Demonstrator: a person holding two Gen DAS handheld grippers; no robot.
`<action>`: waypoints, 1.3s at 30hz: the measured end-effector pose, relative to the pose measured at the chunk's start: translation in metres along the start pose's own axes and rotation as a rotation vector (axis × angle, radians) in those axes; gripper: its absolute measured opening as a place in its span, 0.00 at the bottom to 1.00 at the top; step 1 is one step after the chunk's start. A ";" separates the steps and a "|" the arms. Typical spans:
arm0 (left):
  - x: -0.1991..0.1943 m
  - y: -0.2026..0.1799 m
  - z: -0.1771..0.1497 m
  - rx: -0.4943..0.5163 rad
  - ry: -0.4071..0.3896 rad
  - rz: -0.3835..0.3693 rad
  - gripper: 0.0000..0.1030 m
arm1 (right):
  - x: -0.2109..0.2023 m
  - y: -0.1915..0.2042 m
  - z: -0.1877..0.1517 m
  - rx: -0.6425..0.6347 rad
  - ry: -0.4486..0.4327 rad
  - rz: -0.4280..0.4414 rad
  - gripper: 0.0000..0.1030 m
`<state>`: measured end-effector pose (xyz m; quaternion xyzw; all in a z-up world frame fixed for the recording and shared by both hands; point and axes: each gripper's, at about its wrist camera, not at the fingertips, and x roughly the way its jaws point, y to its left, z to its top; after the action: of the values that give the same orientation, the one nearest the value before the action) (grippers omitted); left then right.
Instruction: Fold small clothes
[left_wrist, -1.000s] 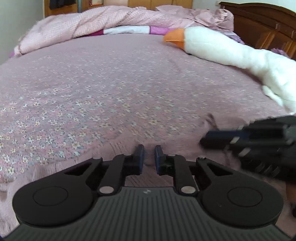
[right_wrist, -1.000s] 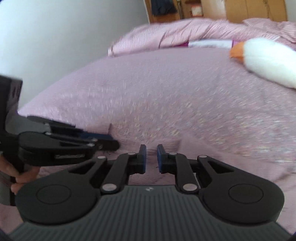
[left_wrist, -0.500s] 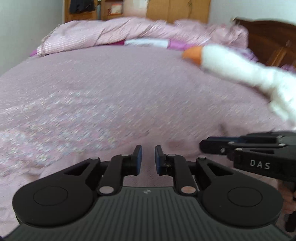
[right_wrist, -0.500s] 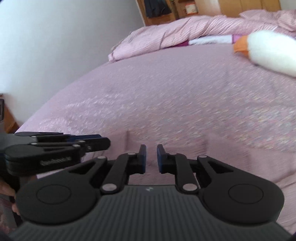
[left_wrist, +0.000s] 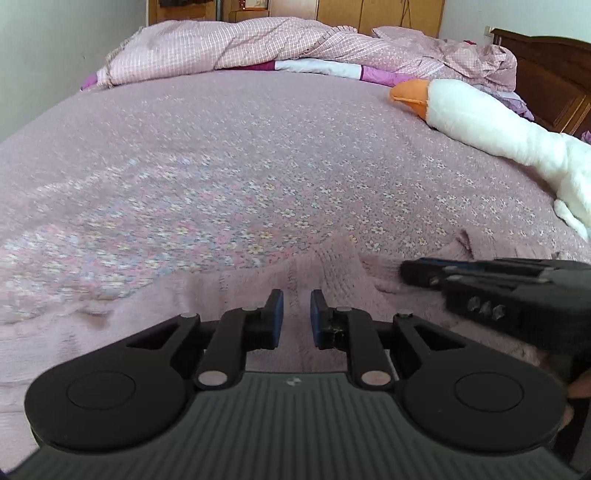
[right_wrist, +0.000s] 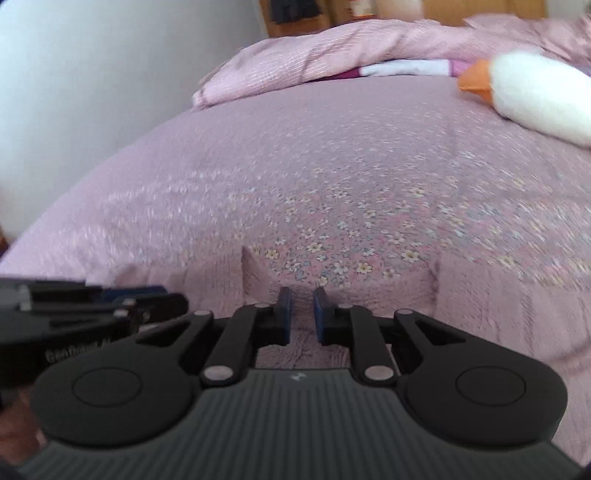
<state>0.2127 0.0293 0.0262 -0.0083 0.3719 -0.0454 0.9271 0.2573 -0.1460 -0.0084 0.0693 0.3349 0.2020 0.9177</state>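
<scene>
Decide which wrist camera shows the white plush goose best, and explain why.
The left wrist view: the plush goose appears sharp, with orange beak, long neck and part of the body along the bed's right side. The right wrist view shows only its blurred head and beak, cut off by the frame.

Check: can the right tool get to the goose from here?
Probably not yet. The right tool is nearly shut on the pink knit garment, and the goose lies far across the bed; nothing stands between them.
</scene>
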 end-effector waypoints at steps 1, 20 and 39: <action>-0.007 0.001 0.000 -0.002 -0.001 0.007 0.22 | -0.007 0.000 0.000 0.002 -0.009 -0.005 0.17; -0.145 0.057 -0.053 -0.104 0.034 0.157 0.58 | -0.158 0.037 -0.049 0.072 -0.059 -0.047 0.59; -0.200 0.142 -0.107 -0.278 0.039 0.283 0.58 | -0.190 0.069 -0.110 0.116 0.014 -0.075 0.59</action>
<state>0.0060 0.1904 0.0798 -0.0831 0.3900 0.1371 0.9068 0.0325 -0.1636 0.0373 0.1085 0.3547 0.1483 0.9167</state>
